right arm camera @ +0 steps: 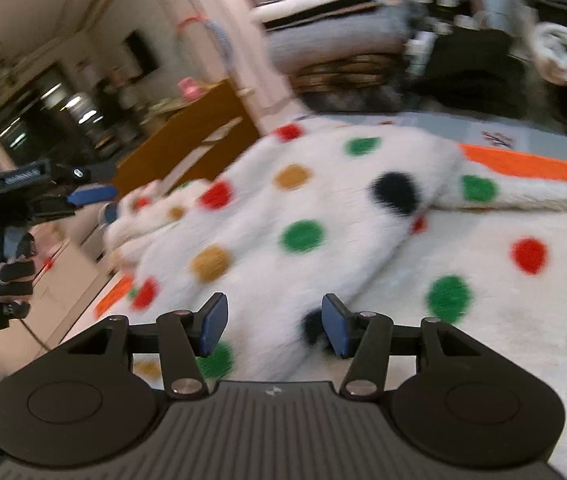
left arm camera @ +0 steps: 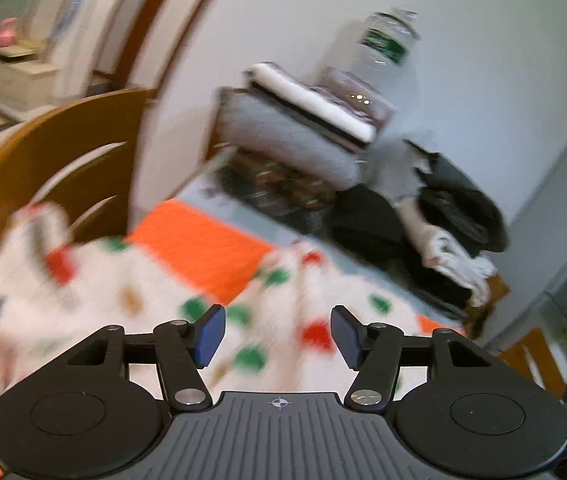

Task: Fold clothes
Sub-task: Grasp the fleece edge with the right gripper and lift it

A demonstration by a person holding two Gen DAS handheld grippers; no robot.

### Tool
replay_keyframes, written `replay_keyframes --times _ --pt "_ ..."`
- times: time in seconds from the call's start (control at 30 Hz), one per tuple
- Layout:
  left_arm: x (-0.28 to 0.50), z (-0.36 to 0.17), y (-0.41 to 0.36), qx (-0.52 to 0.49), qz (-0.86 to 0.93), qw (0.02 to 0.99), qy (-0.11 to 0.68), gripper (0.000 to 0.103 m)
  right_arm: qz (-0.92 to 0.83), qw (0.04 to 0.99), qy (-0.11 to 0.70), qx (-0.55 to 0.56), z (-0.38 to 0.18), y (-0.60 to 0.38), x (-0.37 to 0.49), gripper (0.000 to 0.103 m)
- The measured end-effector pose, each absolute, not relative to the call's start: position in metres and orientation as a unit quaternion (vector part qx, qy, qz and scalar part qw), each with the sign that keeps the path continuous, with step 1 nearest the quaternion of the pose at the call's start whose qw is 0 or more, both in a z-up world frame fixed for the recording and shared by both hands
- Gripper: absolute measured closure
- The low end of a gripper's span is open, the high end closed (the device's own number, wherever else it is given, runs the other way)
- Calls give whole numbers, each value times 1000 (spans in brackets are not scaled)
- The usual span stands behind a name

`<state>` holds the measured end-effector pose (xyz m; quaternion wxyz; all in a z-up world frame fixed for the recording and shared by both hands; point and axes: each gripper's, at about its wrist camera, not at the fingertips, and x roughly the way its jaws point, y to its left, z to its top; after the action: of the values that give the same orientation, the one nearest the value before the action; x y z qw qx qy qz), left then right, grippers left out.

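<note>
The garment point(right arm camera: 323, 208) is fluffy white fleece with coloured dots, on a smooth orange mat point(left arm camera: 199, 244). The chair point(left arm camera: 63, 164), centre left, is varnished wood. Each gripper point(left arm camera: 278, 334) is matt black plastic with ribbed housing, blue rubbery pads point(left arm camera: 213, 334) and shiny metal rivets.

**Both grippers open and empty**

The left gripper point(left arm camera: 278, 334) has its jaws apart, and nothing is between the two blue pads point(left arm camera: 210, 334). The pads face each other across a clear gap. Its black linkage arms spread to both sides from the ribbed body below.

The right gripper point(right arm camera: 274, 328) also has its jaws apart by a similar gap, and its blue pads point(right arm camera: 214, 326) press on nothing. It is tilted downward.

In the right wrist view, the left gripper point(right arm camera: 93, 200) appears far to the left of the right gripper, seen from its side. A hand point(right arm camera: 13, 280) in a black fingerless glove grips its handle, fingers curled around it.
</note>
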<state>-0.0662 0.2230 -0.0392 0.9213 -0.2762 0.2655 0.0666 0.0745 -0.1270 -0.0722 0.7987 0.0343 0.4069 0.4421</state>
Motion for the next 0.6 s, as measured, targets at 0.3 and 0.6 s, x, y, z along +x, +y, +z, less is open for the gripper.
replay_keyframes --times 0.3,0.6 --pt "-178 -70 201 -310 179 893 273 41 592 723 350 -60 -65 -84 12 44" --pt "-236 -106 181 -346 245 859 288 41 636 684 312 -175 -91 -30 -39 31"
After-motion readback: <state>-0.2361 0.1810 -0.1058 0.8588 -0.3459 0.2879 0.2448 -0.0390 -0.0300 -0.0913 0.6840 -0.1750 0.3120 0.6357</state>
